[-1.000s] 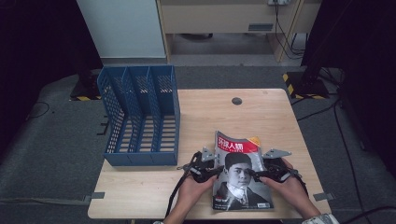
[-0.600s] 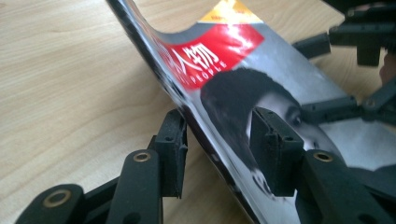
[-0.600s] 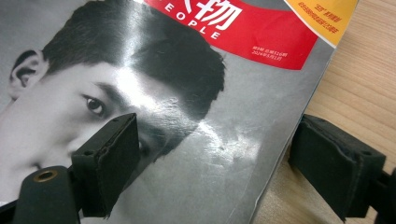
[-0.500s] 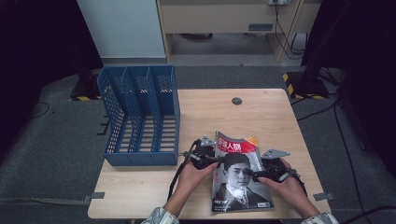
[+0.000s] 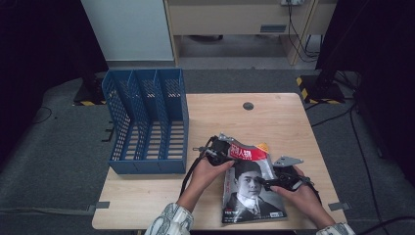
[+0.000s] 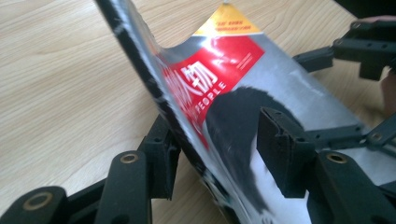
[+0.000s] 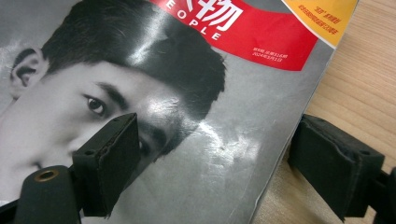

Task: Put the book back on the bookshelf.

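"While the table [image 5: 274, 117] and the blue file rack [image 5: 147, 122] sat as they had a second before, what had changed?" the desk asked.

"The magazine [image 5: 249, 186] had. It lay at the near right of the table, well apart from the rack, but its far left corner had come up off the wood and the cover had bowed, where a second earlier it was flat. My left gripper [image 5: 231, 152] had shifted along that left edge towards the far corner and risen a little with it. My right gripper [image 5: 264, 182] had not moved from the right edge."

"And the jaws?"

"On the left they had just been opening. The lifted edge [image 6: 154, 88] stood between them, one pad [image 6: 161, 158] against the underside and the other pad [image 6: 280, 154] clear of the cover, so nothing was clamped. On the right they stood wide, one jaw over the printed face [image 7: 154, 84] and the other out over bare wood, astride the edge without pinching it."

"Meaning?"

"I judged the magazine was loosened but not yet held. Either pair had to close on it before it could be carried, most likely to a slot in the rack."
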The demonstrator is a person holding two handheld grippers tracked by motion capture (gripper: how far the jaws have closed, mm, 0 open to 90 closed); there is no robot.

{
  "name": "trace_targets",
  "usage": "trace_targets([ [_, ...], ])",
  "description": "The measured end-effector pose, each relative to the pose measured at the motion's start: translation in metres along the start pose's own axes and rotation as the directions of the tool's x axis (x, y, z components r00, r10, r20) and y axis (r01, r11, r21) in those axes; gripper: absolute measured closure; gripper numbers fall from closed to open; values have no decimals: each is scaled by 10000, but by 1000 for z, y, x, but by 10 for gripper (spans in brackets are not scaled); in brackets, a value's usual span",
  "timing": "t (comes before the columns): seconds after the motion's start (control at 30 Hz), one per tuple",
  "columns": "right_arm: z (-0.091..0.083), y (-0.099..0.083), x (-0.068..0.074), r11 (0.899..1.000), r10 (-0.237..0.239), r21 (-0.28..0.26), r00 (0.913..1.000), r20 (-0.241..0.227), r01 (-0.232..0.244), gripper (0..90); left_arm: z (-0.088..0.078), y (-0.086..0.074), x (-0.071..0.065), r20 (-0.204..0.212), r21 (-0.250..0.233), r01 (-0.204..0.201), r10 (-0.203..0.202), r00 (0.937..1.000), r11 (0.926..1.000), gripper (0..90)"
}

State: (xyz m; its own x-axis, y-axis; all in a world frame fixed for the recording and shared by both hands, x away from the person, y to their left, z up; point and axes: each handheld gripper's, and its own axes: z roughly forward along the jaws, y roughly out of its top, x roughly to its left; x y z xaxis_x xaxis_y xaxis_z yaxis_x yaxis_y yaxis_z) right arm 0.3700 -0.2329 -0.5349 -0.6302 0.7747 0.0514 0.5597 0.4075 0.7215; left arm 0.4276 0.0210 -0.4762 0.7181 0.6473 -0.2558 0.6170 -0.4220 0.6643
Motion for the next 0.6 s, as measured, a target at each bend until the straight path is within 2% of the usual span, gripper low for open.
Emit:
trace_targets([
  [0.27,1,0,0,9999,-110,-50,9999,-117,110,167,8,15,0,94,367,-219,216,9997,9991,523],
  [0.37,1,0,0,9999,-116,-48,9999,-117,116,167,12,17,1,50,563,-259,257,9997,9981,530],
  [0.6,1,0,0,9999,-137,-60,9998,-138,136,167,15,20,3,226,681,-236,221,9995,9974,540],
])
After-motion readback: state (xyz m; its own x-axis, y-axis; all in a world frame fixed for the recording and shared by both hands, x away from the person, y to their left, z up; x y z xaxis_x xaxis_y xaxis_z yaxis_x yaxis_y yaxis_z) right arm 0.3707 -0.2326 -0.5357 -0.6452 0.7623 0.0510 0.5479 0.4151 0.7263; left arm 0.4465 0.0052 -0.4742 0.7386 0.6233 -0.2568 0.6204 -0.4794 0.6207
